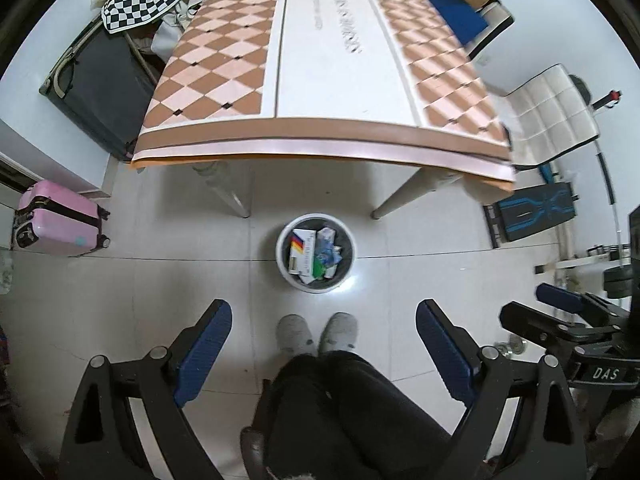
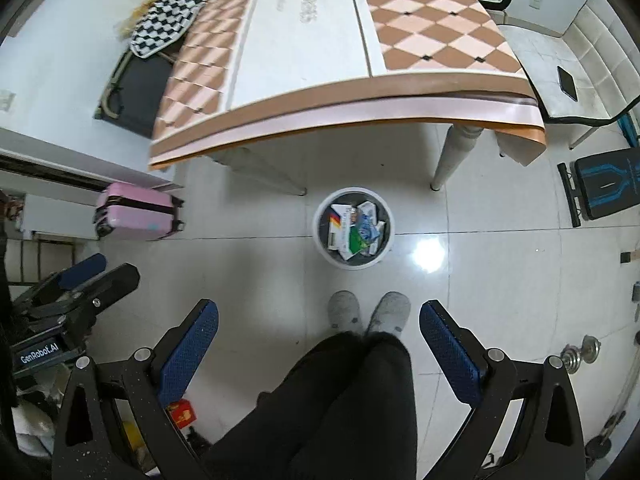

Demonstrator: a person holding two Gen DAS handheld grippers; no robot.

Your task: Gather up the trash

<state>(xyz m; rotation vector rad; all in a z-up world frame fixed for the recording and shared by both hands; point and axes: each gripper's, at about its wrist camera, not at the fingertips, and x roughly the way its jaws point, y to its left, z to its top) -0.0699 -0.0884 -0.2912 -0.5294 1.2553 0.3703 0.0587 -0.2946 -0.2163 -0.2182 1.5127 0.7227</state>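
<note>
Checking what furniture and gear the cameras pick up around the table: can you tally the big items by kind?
Table: 1
Waste bin: 1
Pink suitcase: 1
White padded chair: 1
Grippers, both open: 2 (left, right)
Total: 6

One bin (image 1: 316, 253) is seen on the floor in front of the table (image 1: 320, 60), and several pieces of trash (image 1: 314, 255), too jumbled to be counted exactly, are held in it. Two grippers are counted, the left gripper (image 1: 324, 344) and the right gripper (image 2: 319, 342). Two slippers (image 1: 316, 332) are seen near the bin. One pink suitcase (image 1: 60, 218) is found left of the table, and one white chair (image 1: 554, 116) right of it.
</note>
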